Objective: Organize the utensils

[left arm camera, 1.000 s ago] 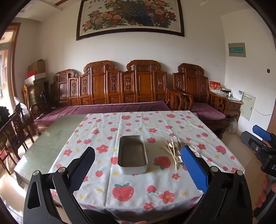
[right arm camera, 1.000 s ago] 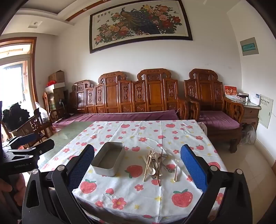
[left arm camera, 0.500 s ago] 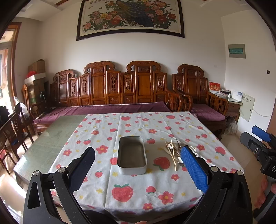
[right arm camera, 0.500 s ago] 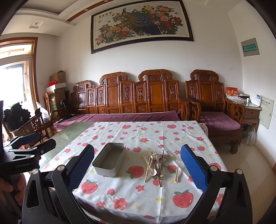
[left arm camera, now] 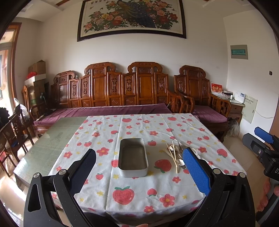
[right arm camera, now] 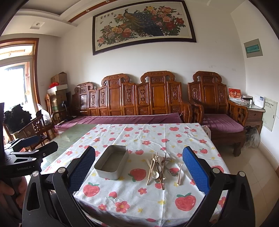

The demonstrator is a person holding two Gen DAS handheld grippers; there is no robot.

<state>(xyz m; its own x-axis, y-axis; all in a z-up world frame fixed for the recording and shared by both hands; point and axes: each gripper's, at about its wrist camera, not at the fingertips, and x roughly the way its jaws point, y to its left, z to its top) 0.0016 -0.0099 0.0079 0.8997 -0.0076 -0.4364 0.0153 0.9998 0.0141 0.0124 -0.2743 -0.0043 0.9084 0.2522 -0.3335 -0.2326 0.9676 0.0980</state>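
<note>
Left wrist view: looks forward between its own spread black and blue fingers, from off the near edge of the table, down across the strawberry-print white tablecloth toward the carved wooden bench on the far wall.
Left wrist nearness: rectangular grey metal tin sits centred, not close.
Right wrist view: same facing, set further right; tin appears left of centre, the pile of gold and silver spoons and chopsticks centred.
Shared: tablecloth, tin, utensil pile, bench, framed peacock painting.
Cross-sight: each view catches the other gripper at its edge: right gripper, left gripper.
</note>
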